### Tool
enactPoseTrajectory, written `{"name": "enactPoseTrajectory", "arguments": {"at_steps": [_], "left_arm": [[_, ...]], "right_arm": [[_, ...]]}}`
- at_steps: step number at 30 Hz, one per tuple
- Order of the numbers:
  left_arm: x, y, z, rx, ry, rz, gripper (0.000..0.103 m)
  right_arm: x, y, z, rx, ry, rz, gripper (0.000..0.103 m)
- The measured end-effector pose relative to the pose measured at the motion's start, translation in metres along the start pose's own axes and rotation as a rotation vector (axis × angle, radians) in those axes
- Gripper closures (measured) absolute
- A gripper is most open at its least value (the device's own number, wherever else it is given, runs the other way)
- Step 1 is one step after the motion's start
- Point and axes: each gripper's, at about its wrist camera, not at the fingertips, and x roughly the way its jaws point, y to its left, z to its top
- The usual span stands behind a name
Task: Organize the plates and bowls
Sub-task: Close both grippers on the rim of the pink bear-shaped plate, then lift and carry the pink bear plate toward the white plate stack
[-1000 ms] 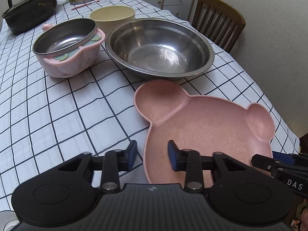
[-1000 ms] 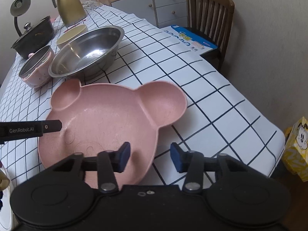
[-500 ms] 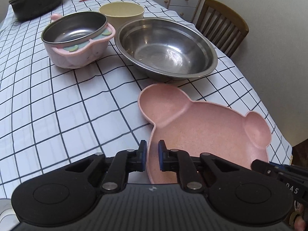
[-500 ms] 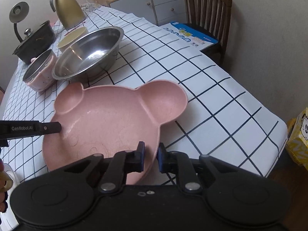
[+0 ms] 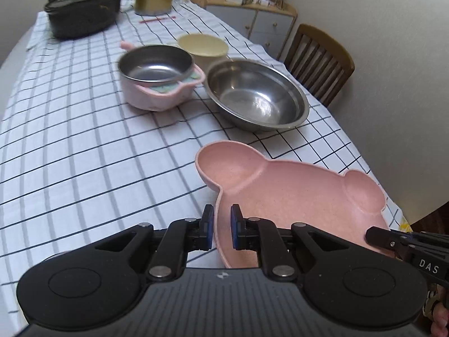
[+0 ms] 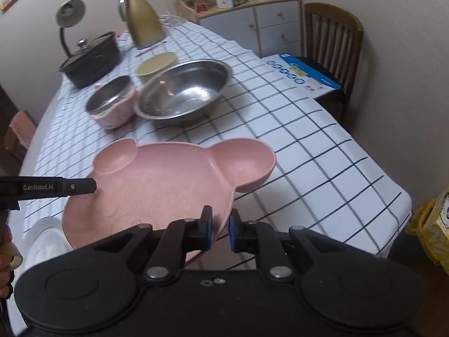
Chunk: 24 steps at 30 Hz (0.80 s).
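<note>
Between both claws, pink bear-shaped plate (image 5: 294, 185).

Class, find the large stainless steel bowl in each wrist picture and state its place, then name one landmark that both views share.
Left wrist view: the large steel bowl sits right of centre in the upper half, beyond the pink bear plate.
Right wrist view: the bowl sits just left of centre in the upper half, right of the pink pot.
Shared landmark: the black lidded pot at the table's far end.
</note>
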Motion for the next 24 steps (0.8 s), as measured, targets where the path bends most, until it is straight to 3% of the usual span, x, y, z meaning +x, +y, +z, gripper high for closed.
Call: {"name": "enactPoseTrajectory", "arguments": {"at_steps": [15, 24], "left_arm": [[-0.103, 0.089, -0.058, -0.127, -0.097, 0.108, 0.091], [-0.117, 0.135, -0.099, -0.199, -0.092, 0.187, 0.091]], "right_arm": [[-0.027, 0.094, -0.022, -0.129, 0.01, 0.144, 0.091], [-0.015, 0.145, -0.046, -0.245, 0.034, 0.198, 0.091]]}}
